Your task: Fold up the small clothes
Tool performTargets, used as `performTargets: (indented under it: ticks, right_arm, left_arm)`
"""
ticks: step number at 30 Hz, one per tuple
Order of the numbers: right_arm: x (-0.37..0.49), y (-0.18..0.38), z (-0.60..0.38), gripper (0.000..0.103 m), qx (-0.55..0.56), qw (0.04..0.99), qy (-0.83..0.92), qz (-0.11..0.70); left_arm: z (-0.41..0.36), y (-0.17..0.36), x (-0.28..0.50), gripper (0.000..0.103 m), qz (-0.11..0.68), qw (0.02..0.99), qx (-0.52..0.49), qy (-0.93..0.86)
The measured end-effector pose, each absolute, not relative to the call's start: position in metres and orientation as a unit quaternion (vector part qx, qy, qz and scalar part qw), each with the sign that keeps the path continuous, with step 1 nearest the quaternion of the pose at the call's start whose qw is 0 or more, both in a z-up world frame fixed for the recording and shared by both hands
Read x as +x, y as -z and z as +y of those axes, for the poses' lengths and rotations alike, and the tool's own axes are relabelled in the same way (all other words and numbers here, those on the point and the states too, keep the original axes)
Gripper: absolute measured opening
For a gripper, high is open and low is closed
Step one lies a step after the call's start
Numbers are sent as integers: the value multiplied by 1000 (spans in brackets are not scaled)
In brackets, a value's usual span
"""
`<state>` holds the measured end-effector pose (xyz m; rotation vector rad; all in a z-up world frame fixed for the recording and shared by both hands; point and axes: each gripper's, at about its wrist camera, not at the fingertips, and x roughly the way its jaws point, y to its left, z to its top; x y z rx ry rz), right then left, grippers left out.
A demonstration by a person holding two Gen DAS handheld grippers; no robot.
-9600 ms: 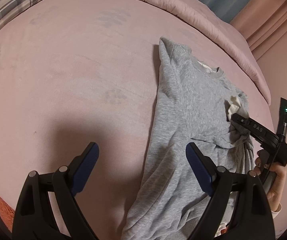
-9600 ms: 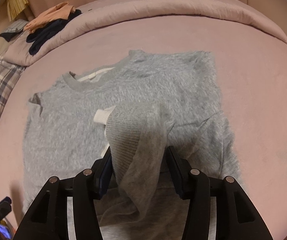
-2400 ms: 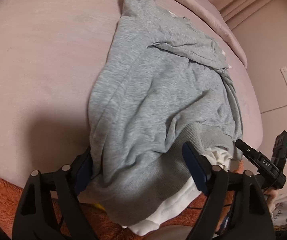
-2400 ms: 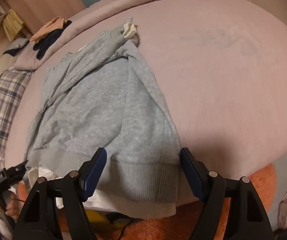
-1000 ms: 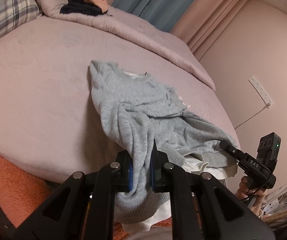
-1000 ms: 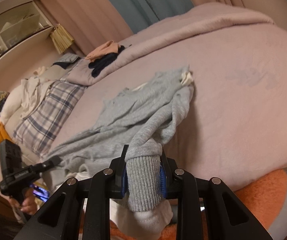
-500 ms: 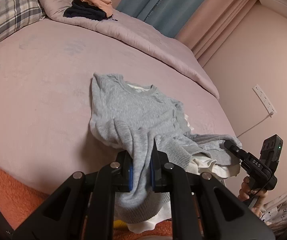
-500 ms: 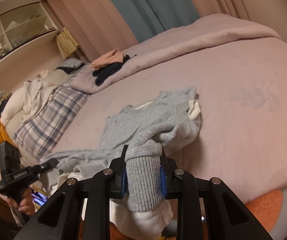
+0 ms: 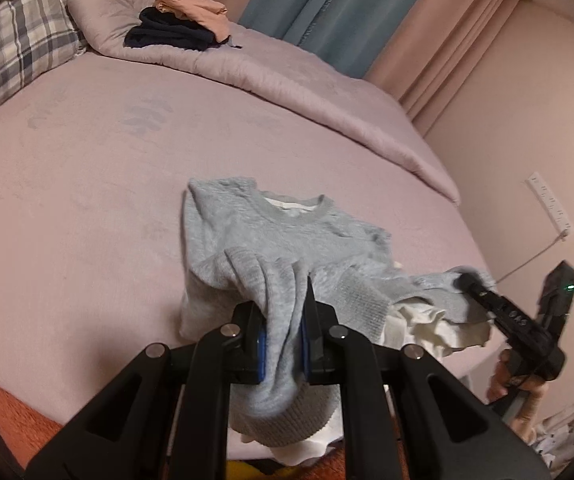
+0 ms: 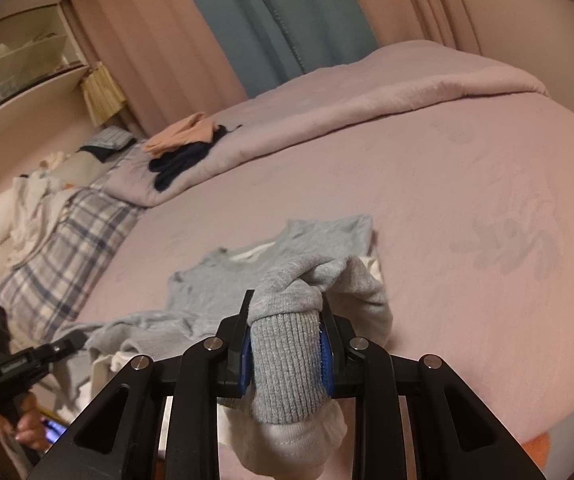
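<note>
Two tools pinched one grey sweatshirt (image 9: pixel 287 236): my left tool (image 9: pixel 283 336) clamped its left hem corner, my right tool (image 10: pixel 286 354) the ribbed right corner. Half a second before, the hem hung lower; I had carried it toward the collar over the bed (image 9: pixel 87 200), so the bottom-up fold was under way.

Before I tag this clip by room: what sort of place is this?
Most likely a bedroom: a wide bed under a pink cover, a plaid pillow at its head, and long curtains behind. Both tongs hold a grey sweatshirt over it.
</note>
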<state>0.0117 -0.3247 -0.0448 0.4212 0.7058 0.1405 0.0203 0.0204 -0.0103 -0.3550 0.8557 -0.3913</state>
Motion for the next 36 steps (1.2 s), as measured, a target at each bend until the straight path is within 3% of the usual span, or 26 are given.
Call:
performTargets:
  ticks: [11,36]
  right_arm:
    - [45,52,-323,27,189,913,-43,359]
    - [104,124,-329,28,162,876,-13,455]
  left_arm:
    - [11,38,58,12,443,869,-154,158]
    - [3,114,105,16,516,842,-131,84]
